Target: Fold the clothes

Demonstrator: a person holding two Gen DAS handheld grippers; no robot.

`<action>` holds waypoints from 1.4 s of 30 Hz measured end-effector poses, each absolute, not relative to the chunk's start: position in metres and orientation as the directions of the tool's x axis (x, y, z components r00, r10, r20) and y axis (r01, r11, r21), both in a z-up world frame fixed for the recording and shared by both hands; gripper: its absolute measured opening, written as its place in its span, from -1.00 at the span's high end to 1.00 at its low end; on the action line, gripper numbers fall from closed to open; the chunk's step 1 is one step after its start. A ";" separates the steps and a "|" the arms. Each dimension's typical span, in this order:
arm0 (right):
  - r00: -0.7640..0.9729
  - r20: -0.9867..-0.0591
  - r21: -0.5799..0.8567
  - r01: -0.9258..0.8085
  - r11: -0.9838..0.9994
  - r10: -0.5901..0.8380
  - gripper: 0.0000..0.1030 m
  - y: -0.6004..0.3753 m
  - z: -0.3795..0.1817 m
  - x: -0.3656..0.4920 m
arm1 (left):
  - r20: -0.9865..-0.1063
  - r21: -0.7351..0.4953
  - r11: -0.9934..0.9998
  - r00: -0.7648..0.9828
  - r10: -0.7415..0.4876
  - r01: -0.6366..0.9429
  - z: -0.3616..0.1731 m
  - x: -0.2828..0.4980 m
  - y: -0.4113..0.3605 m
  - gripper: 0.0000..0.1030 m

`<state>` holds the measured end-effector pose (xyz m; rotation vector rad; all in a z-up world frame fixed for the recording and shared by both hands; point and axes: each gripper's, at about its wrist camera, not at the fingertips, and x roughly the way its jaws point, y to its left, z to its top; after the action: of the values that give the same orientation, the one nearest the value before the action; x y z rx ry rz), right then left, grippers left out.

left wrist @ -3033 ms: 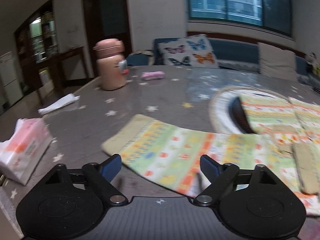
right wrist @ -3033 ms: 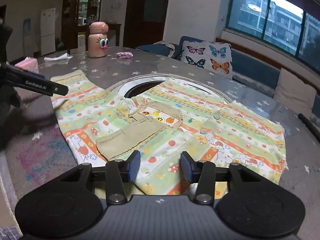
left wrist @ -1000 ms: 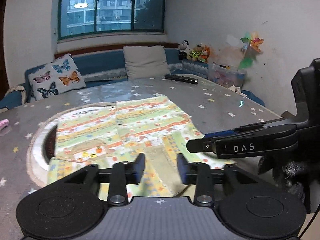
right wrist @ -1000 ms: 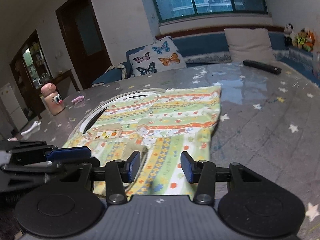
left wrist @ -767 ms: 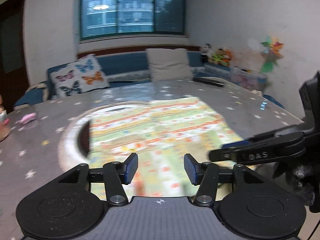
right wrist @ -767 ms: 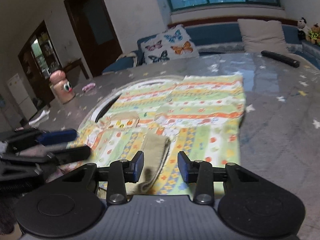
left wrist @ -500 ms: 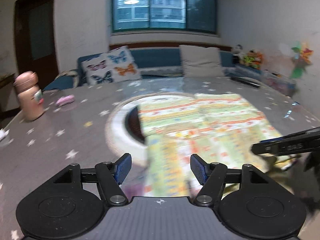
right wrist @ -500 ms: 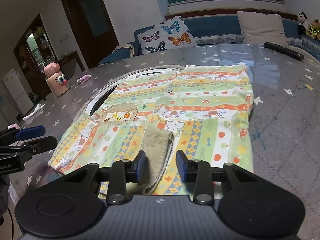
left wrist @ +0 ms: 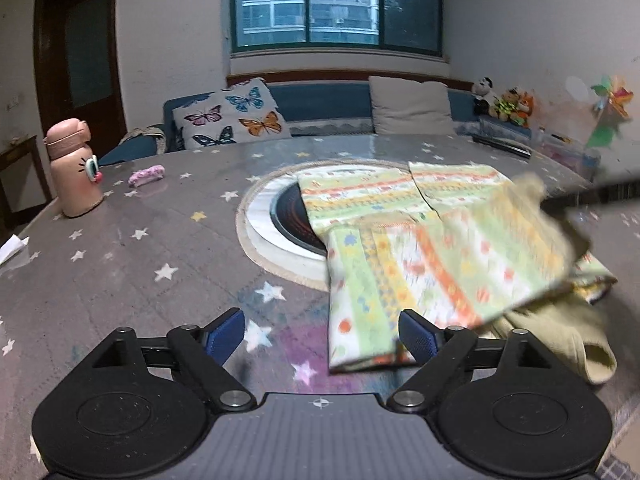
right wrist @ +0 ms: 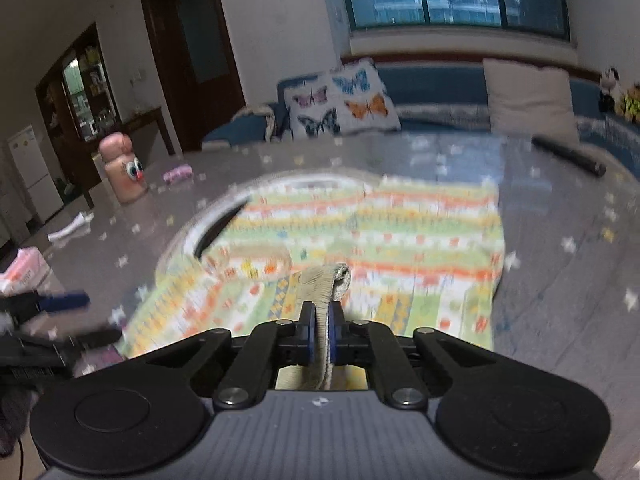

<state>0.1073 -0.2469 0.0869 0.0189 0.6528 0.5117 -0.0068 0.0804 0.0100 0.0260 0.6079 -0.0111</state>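
Both wrist cameras sit low over the tabletop [left wrist: 120,264], facing the window [left wrist: 336,4], sharing the striped garment [right wrist: 380,240] mid-frame.

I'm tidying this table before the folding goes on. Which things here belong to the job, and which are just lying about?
Job:
patterned garment
beige cuff, clamped in the right tool
left tool, open

Lying about:
pink bottle
pink wrapper
tissue pack
remote

Dim indoor light, ceiling-lamp reflection in window [left wrist: 338,4], fisheye-curved edges, motion-blurred right view
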 end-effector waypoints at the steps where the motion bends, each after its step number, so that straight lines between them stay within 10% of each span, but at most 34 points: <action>1: 0.691 -0.559 0.165 -0.450 0.878 0.459 0.89 -0.248 0.095 0.106 | -0.573 0.027 0.999 0.819 -0.005 0.024 0.009 -0.007 0.079 -0.72; 18: 0.705 -0.621 0.134 -0.336 0.932 0.343 0.80 -0.268 0.057 0.121 | -0.583 0.114 0.993 0.810 0.060 0.008 0.007 -0.008 0.082 -0.67; 42: 0.669 -0.621 0.071 -0.471 0.879 0.409 0.62 -0.251 0.040 0.150 | -0.641 0.049 0.988 0.763 -0.082 0.146 -0.002 0.105 0.039 0.71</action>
<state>0.1496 -0.2510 0.0401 -0.0980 0.6760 0.4968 0.1050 0.0389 -0.0022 0.0978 0.6914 -0.1242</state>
